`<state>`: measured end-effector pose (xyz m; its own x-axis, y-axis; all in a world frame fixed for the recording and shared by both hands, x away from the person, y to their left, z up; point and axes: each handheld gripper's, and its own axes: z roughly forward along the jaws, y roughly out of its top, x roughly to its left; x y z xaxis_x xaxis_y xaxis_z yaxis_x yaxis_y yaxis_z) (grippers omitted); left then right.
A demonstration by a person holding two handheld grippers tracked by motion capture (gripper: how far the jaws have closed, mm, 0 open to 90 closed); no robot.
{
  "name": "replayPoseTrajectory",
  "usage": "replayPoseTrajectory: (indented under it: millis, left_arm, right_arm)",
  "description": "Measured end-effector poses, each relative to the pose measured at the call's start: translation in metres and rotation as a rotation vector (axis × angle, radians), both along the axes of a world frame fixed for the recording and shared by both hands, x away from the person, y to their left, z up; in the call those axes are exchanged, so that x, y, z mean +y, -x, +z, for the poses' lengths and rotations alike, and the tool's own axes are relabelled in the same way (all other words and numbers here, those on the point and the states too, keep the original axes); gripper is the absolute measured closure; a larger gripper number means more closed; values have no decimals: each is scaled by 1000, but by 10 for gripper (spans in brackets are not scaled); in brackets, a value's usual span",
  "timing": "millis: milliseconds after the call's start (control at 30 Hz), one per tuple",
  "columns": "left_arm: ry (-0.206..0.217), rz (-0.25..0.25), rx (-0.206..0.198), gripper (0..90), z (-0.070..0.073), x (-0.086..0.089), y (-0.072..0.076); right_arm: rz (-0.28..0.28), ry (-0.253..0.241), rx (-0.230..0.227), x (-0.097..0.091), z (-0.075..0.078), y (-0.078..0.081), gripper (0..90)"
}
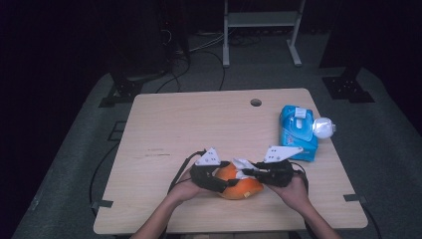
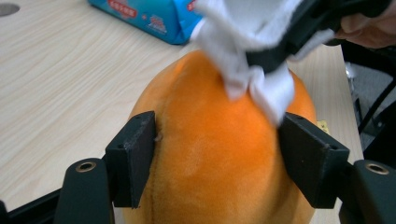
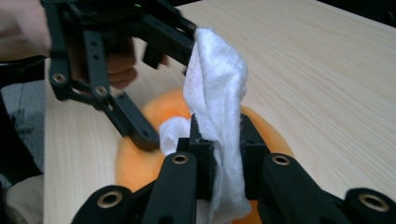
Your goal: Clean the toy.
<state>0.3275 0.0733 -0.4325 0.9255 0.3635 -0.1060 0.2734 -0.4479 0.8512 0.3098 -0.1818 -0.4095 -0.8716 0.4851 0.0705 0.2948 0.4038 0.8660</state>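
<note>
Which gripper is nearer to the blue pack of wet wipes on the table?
The right gripper, shut on a white wipe above the orange plush toy, sits nearer the blue pack of wet wipes. The left gripper straddles the toy's far side.

**Layout around the plush toy**

I see the plush toy (image 1: pixel 238 185) on the table (image 1: pixel 164 129), near its front edge. The left gripper (image 1: pixel 217 180) sits at the toy's left, the right gripper (image 1: pixel 250 173) at its right, a wipe (image 1: pixel 242 164) on top. The wipes pack (image 1: pixel 298 133) lies behind the toy, to the right.
</note>
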Motion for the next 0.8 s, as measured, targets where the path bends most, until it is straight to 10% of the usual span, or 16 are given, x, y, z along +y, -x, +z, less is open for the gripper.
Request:
replayPoseTrajectory:
  millis: [800]
  left_arm:
    - [26,61,57,309,-2,14,-8]
  right_arm:
    - [-31,-13,18,-20,-2,5,796]
